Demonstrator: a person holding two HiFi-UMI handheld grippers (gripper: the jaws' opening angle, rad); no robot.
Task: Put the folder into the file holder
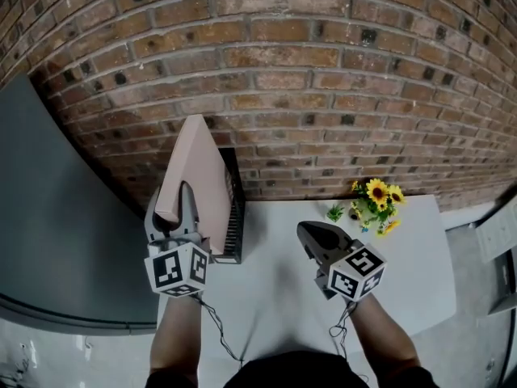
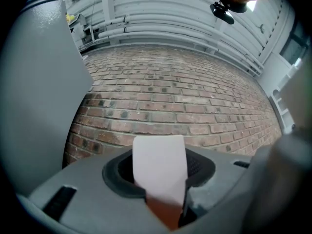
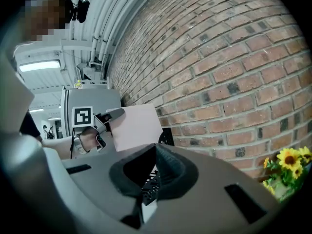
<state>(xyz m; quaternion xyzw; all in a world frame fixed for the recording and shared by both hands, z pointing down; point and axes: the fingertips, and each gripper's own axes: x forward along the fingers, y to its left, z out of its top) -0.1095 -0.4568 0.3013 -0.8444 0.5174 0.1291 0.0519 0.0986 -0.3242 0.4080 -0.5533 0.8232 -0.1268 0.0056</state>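
Note:
A pale pink folder point(image 1: 196, 172) stands upright, tilted a little, over the left end of the white table point(image 1: 283, 281). My left gripper point(image 1: 187, 196) is shut on its lower edge. In the left gripper view the folder point(image 2: 160, 169) rises straight out from between the jaws. The black mesh file holder point(image 1: 235, 217) stands just right of and behind the folder, against the brick wall. My right gripper point(image 1: 304, 231) hovers over the table's middle, shut and holding nothing. From the right gripper view I see the folder point(image 3: 137, 126), the left gripper point(image 3: 108, 117) on it, and the holder point(image 3: 166, 137) behind.
A brick wall point(image 1: 323, 95) runs along the table's far edge. A small bunch of yellow flowers point(image 1: 375, 204) stands at the back right. A grey panel point(image 1: 56, 241) borders the left side. The table's right edge drops to the floor.

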